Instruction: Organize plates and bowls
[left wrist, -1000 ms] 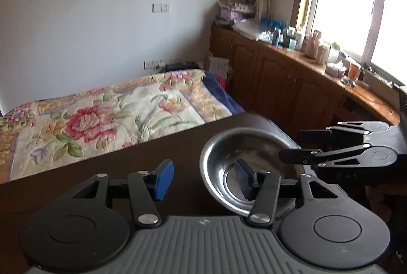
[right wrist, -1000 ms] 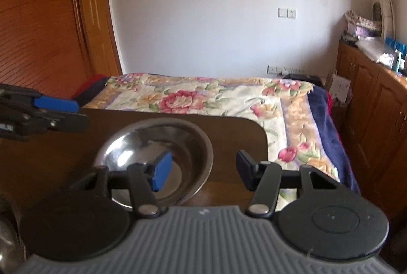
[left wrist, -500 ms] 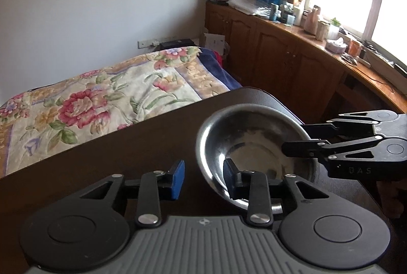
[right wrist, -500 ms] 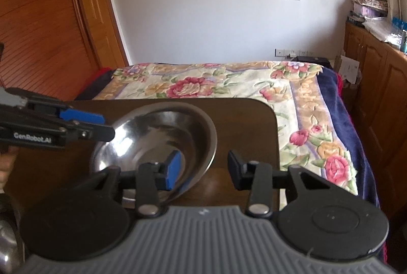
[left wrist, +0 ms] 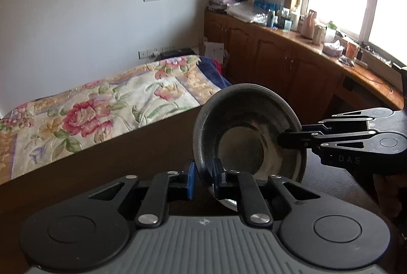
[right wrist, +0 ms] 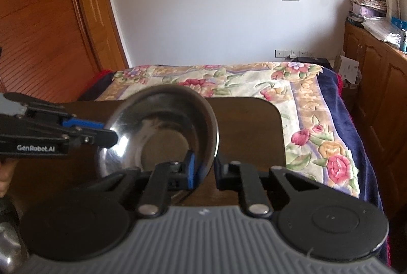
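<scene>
Left wrist: both hand-held grippers, left (left wrist: pixel 203 178) & right (right wrist: pixel 204 172), just closed, clamping steel bowl (left wrist: pixel 244 131) rim.

Left tool (right wrist: pixel 112 138), side of body, seen from the right wrist view: white lettering "GenRobot.AI".
Right tool (left wrist: pixel 282 141), side of body, seen from the left wrist view: faint raised letters "DAS".
Bottle (right wrist: pixel 404 41) on the cabinet top, right edge: label characters too small to read.

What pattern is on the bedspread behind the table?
A floral pattern: pink and red roses on cream, navy border. Right wrist view shows it best.
</scene>
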The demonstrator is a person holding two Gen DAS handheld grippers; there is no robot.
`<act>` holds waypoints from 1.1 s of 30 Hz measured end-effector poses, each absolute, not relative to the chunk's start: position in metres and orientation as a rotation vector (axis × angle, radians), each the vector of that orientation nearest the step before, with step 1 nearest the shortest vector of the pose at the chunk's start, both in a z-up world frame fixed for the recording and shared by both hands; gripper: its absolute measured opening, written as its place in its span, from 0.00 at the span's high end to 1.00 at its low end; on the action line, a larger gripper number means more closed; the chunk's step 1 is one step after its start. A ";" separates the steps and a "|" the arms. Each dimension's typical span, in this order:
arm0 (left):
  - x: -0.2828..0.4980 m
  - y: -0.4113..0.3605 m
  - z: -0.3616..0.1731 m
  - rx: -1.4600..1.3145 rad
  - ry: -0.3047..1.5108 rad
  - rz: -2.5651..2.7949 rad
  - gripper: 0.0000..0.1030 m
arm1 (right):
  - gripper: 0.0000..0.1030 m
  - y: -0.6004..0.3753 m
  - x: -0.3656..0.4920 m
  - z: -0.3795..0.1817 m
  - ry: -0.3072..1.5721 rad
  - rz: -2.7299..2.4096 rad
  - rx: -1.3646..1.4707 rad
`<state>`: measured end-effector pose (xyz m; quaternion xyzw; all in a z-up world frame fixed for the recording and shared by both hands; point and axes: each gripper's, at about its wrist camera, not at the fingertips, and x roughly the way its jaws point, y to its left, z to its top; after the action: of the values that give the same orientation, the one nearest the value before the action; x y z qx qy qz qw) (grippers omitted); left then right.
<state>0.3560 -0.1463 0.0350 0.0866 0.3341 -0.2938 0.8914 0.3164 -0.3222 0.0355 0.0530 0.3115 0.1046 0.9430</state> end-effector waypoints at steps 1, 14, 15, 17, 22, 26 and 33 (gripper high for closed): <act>0.353 -0.145 0.039 0.177 0.683 -0.608 0.57 | 0.85 -0.322 0.315 0.038 0.627 0.211 0.110; 0.312 -0.121 0.075 0.152 0.594 -0.600 0.58 | 0.85 -0.307 0.283 0.073 0.529 0.215 0.073; 0.310 -0.120 0.078 0.155 0.588 -0.600 0.59 | 0.86 -0.306 0.281 0.075 0.524 0.215 0.073; 0.302 -0.117 0.081 0.157 0.577 -0.602 0.59 | 0.86 -0.305 0.277 0.078 0.514 0.216 0.069; 0.284 -0.108 0.088 0.151 0.548 -0.601 0.60 | 0.86 -0.303 0.266 0.085 0.492 0.216 0.071; 0.273 -0.102 0.093 0.150 0.534 -0.598 0.60 | 0.86 -0.302 0.257 0.089 0.477 0.220 0.062; 0.255 -0.091 0.100 0.149 0.510 -0.597 0.60 | 0.86 -0.299 0.246 0.095 0.455 0.225 0.052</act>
<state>0.2548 -0.0913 0.1004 0.0727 0.2483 -0.2907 0.9212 0.2458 -0.2985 0.0954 0.0259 0.2252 0.1114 0.9676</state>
